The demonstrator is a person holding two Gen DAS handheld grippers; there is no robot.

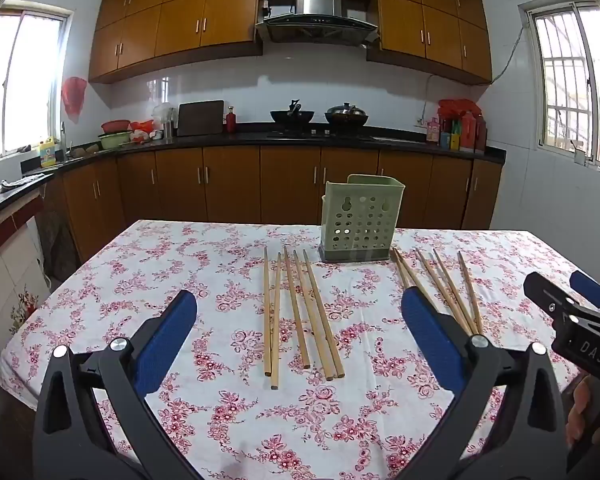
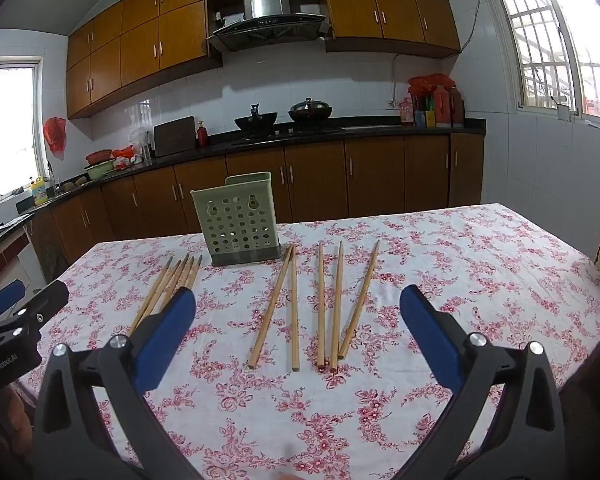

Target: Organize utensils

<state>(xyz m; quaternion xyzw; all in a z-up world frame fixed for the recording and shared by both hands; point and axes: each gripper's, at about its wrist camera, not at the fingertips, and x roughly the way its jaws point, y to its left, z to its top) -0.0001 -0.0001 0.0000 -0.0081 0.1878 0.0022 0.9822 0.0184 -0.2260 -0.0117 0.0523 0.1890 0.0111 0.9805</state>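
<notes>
Two groups of wooden chopsticks are laid flat on the worktop (image 1: 180,264), which is covered with a white cloth with red flowers. On the far left, the left gripper (image 1: 300,332) is held above the near side of the worktop and is tipped a little downward. Its jaws are spread wide apart, and nothing is caught between the blue pads (image 1: 166,340). The left group of chopsticks (image 1: 300,312) is seen between those jaws in the left wrist view. Five sticks are counted there, side by side, with their thin tips pointed toward the far edge. Further along, a pale green holder (image 1: 360,216) with round holes is stood upright on a grey base near the far side of the worktop. It is placed behind the gap between the two groups, and no stick is seen inside it. To the right of it, the right group of chopsticks (image 2: 320,304) is spread out like a fan. Five sticks are counted there too, and two of them are touching at the far tips. On the far right, the right gripper (image 2: 298,328) is held above that group. Its jaws are also spread wide, and nothing is gripped. Brown cupboards (image 1: 228,184) and a stove with two dark pots (image 1: 346,114) are seen behind the worktop.
</notes>
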